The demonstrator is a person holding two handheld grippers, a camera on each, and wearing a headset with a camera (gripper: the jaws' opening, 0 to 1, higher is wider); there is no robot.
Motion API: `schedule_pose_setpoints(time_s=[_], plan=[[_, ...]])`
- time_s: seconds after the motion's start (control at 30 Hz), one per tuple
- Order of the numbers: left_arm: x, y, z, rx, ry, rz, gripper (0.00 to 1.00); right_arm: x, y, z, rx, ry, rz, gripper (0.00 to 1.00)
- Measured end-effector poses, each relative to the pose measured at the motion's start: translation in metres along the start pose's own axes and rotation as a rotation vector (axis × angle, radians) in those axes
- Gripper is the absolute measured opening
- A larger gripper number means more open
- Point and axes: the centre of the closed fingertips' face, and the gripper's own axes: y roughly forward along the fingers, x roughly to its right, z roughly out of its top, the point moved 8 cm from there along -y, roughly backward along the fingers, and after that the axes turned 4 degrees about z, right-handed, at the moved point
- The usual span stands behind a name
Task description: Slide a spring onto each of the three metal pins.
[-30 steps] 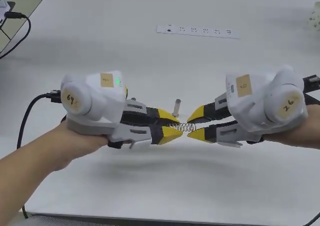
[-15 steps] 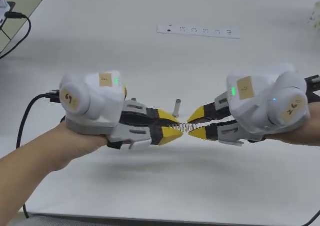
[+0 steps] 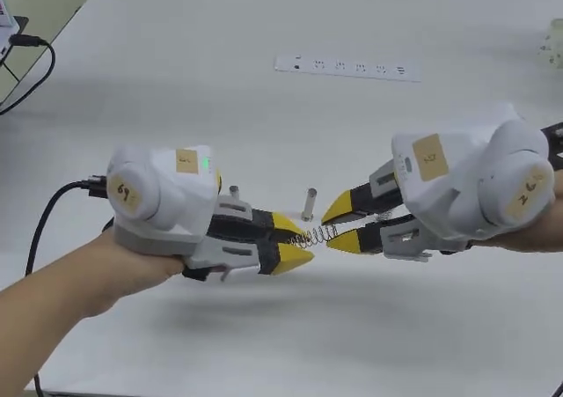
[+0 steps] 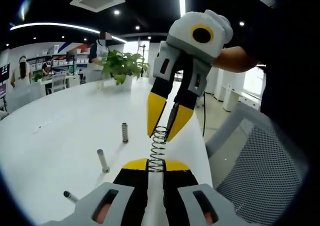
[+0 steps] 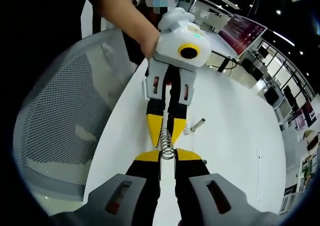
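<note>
A thin metal spring (image 3: 317,236) hangs level above the white table (image 3: 176,71), bridging the two yellow-tipped grippers. My left gripper (image 3: 297,244) is shut on its left end and my right gripper (image 3: 332,231) is shut on its right end. The left gripper view has the spring (image 4: 157,148) rising from my own jaws to the right gripper (image 4: 161,134). In the right gripper view the spring (image 5: 166,145) reaches the left gripper (image 5: 167,131). One upright pin (image 3: 309,203) stands just behind the spring, another pin (image 3: 234,191) behind the left gripper. Three pins (image 4: 102,160) stand left of the spring.
A white power strip (image 3: 347,65) lies far back on the table. Black cables (image 3: 44,212) trail off the left side. A grey mesh chair (image 5: 65,116) stands at the table's near edge. A potted plant (image 4: 122,65) and people are far off.
Both grippers have sunk a little, the left one more, still joined by the spring. The camera has shifted, and a second pin now shows behind the left gripper.
</note>
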Motion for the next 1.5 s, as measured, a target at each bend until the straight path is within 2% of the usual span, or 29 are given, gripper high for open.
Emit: schedule_pose_setpoints(time_s=[0.37,0.5,0.67,1.0,1.27,1.5], plan=[[0.001,-0.001,0.0,0.019,0.008,0.005,0.02,0.002,-0.001,0.016,0.102,0.049,0.017,0.07],[0.0,-0.002,0.003,0.034,0.007,0.006,0.02,0.003,-0.002,0.019,0.161,0.102,0.001,0.07],[0.002,-0.002,0.003,0.032,0.007,0.003,0.02,0.001,-0.001,0.019,0.21,0.162,-0.01,0.07],[0.005,0.001,0.003,0.02,0.018,-0.008,0.03,-0.002,-0.001,0.018,0.253,0.224,-0.022,0.07],[0.004,0.0,0.004,0.02,0.011,-0.013,0.02,0.0,-0.002,0.012,0.328,0.325,-0.027,0.07],[0.006,0.002,0.003,0.013,0.013,-0.019,0.03,-0.001,-0.001,0.011,0.335,0.342,-0.023,0.07]])
